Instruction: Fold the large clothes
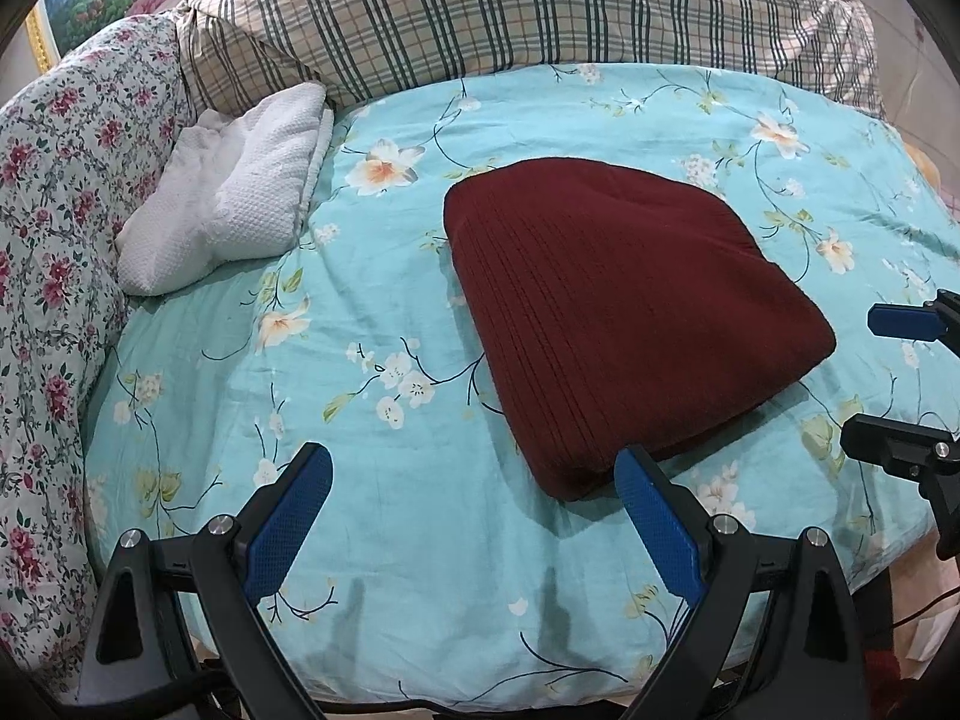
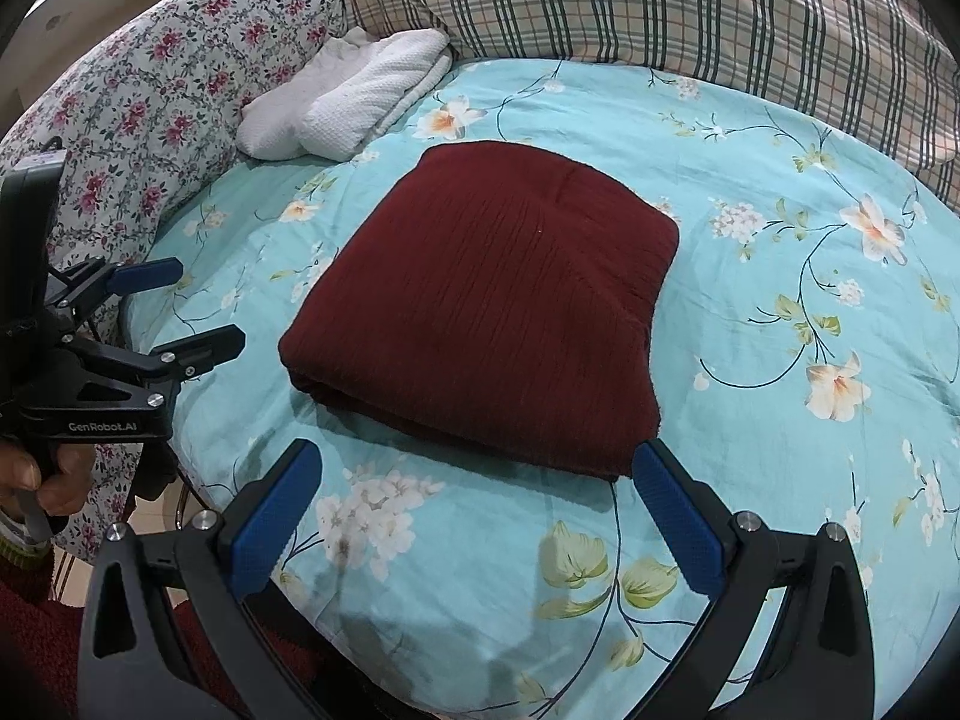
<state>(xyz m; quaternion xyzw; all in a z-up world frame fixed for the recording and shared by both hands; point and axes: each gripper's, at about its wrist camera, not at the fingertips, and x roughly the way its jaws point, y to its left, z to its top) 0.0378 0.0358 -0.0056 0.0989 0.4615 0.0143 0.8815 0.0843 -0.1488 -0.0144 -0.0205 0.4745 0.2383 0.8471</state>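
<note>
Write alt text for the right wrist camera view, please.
A folded dark red garment lies on a turquoise floral bedsheet, with the open right gripper empty in front of it. The open left gripper is at the left edge.

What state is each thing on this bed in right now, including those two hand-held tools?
Dark red ribbed knit garment: folded into a thick rectangle, lying flat on the sheet, not gripped.
White textured towel: loosely folded, resting against the floral quilt.
Turquoise flowered bed sheet: spread out, slightly wrinkled.
Plaid duvet: bunched at the far edge.
Left tool: open, empty.
Right tool: open, empty.
</note>
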